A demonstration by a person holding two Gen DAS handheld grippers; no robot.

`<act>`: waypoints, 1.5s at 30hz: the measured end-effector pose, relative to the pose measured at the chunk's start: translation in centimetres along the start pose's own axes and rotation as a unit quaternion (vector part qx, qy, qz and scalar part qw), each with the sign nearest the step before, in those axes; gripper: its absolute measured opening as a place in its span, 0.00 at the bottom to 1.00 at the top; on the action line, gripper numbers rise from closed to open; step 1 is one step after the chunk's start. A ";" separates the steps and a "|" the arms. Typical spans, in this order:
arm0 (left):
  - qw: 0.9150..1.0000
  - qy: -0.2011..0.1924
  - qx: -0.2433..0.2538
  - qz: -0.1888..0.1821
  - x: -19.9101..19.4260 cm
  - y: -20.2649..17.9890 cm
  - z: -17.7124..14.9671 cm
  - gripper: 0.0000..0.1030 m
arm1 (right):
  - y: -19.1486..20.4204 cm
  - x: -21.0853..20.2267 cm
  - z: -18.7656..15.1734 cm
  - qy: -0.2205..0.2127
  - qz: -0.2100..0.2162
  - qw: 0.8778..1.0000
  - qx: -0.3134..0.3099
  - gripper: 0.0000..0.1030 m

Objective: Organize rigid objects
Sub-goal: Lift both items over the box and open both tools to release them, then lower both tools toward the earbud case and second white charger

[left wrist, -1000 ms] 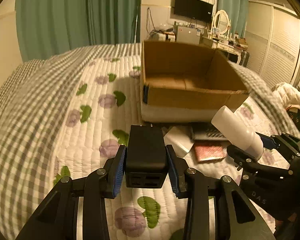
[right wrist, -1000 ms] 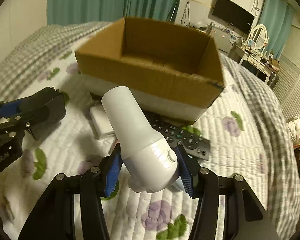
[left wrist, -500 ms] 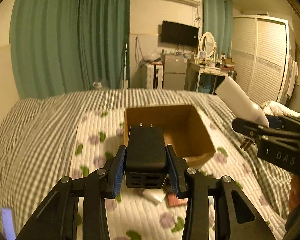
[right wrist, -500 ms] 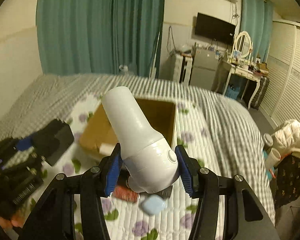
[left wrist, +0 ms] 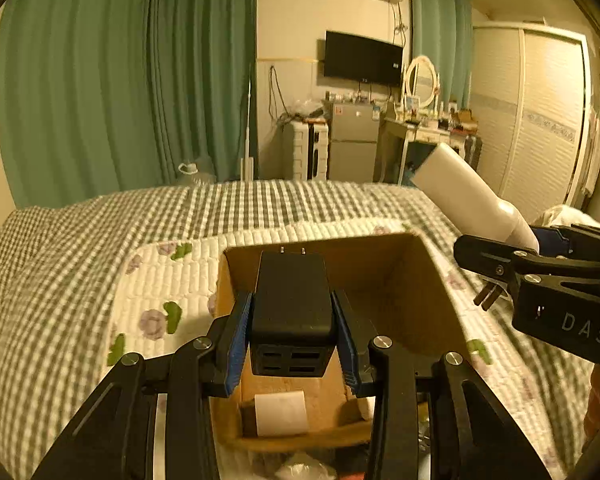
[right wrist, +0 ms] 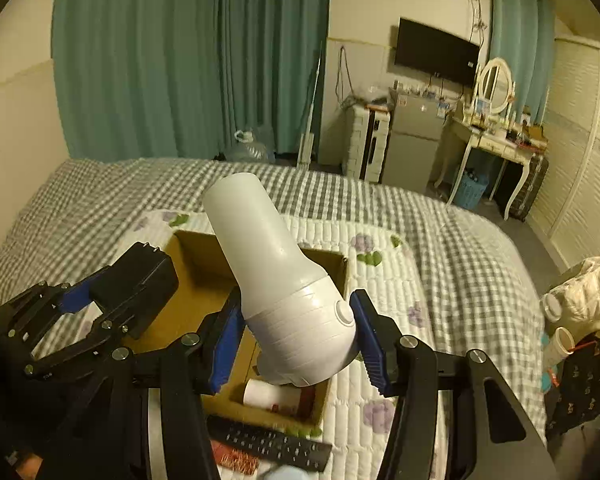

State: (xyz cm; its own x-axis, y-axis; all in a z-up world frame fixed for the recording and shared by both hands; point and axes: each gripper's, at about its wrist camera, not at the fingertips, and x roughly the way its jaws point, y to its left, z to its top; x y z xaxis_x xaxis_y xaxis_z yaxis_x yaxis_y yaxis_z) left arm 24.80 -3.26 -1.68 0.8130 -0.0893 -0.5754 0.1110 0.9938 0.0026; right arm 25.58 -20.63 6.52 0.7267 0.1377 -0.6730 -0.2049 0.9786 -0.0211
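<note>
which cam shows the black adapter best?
Left wrist: the adapter sits centred, clamped between the left tongs, prongs and vents visible, above the box. Right wrist shows it only obliquely at left.

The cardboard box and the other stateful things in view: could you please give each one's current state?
cardboard box: open-topped, holding a white bottle.
left gripper: shut on the black power adapter, above the box.
right gripper: shut on the white plug-in device, above the box.
remote control: lying on the quilt outside the box.
television: screen dark.
</note>
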 end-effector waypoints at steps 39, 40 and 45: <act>0.996 -0.080 0.017 0.021 -16.8 -0.6 3.0 1.00 | -1.2 -18.7 2.4 -0.105 -0.049 0.993 0.004 1.00; 0.996 -0.083 0.017 0.019 -17.6 -0.4 2.8 1.00 | -0.9 -19.7 1.8 -0.107 -0.044 0.993 0.001 1.00; 0.996 -0.086 -0.009 0.010 -20.4 0.6 0.8 1.00 | 0.5 -22.3 -1.5 -0.110 -0.030 0.993 0.007 1.00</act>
State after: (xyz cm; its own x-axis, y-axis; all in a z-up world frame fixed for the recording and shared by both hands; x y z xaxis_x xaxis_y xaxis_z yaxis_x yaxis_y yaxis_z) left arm 8.74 -0.93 10.69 0.9006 -0.0782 -0.4275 0.0851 0.9964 -0.0029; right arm 8.30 -23.42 20.39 0.8633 0.1076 -0.4931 -0.1484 0.9879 -0.0443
